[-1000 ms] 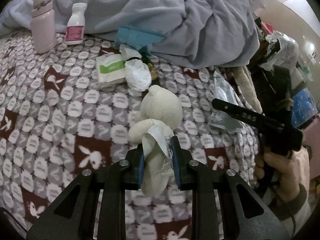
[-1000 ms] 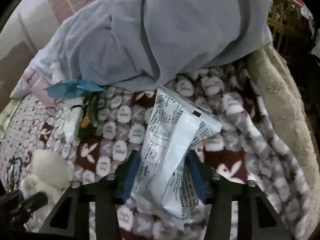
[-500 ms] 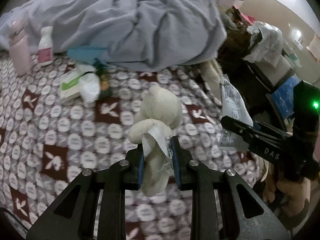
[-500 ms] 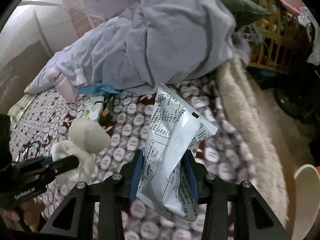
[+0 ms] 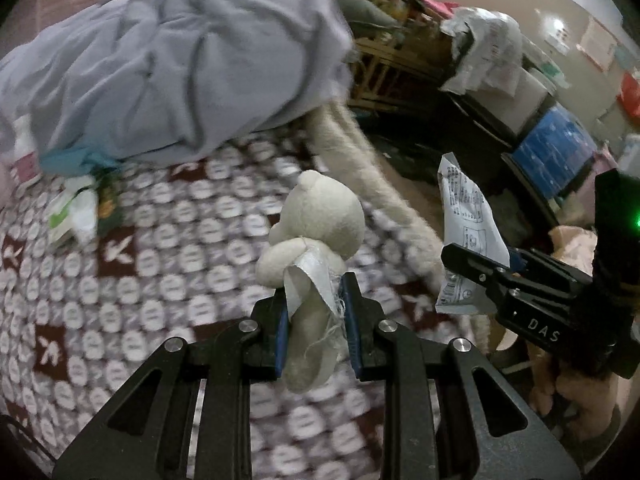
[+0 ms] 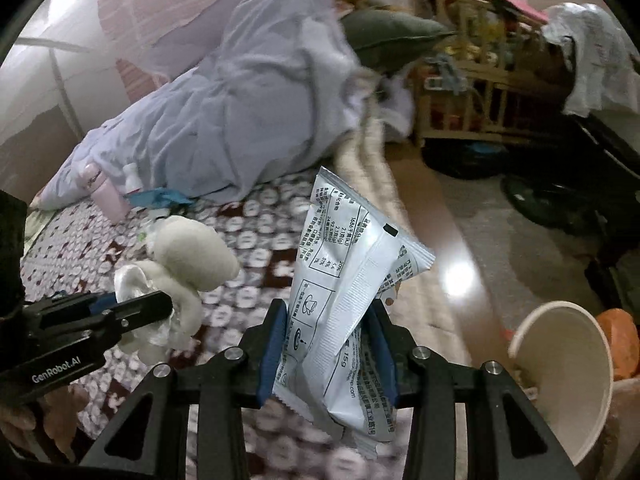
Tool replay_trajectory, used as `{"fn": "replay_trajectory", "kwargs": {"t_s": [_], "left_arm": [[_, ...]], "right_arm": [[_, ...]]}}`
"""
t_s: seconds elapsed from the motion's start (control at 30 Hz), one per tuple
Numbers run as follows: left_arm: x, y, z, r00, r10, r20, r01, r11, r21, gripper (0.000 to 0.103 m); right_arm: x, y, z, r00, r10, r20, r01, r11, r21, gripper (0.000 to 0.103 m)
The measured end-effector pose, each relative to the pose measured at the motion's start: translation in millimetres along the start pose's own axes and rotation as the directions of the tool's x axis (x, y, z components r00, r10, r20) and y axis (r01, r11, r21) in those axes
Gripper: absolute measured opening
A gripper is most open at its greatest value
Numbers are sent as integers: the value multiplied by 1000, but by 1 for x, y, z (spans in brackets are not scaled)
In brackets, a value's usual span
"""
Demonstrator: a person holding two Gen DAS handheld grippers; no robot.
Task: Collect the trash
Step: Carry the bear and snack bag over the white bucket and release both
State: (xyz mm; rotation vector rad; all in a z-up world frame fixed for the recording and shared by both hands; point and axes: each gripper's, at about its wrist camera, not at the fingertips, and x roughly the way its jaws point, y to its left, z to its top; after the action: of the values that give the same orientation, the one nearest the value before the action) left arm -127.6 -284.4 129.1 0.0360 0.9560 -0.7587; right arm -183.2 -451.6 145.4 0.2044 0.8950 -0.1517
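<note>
Cream plush bear [image 5: 320, 220], lower body hidden, fills the left gripper [image 5: 314, 328]; right gripper [image 6: 326, 350] clamps a white packet [image 6: 348, 292].

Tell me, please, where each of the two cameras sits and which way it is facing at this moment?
Left wrist view: sits on the left gripper, looking along its fingers across the patterned blanket toward the grey duvet; the jaws clamp a plush bear.
Right wrist view: sits on the right gripper, facing the bed edge and floor, a paper cup at lower right; the jaws clamp a white packet.
Shared: each view shows the other gripper with its load, plus duvet and blanket.
</note>
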Motion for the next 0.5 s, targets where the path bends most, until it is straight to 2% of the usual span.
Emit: {"fn": "replay_trajectory", "kwargs": {"t_s": [0.27,0.5], "left_arm": [[25,-60,10,997,-68,-29,70,994,87,21],[51,-113,17,988,-135,-76,145,978,151,21]], "right_arm": [[-22,-65,-16,995,-98,1,98,991,93,40],[-37,-118,-32,985,-171,-17,171,971,169,40]]}}
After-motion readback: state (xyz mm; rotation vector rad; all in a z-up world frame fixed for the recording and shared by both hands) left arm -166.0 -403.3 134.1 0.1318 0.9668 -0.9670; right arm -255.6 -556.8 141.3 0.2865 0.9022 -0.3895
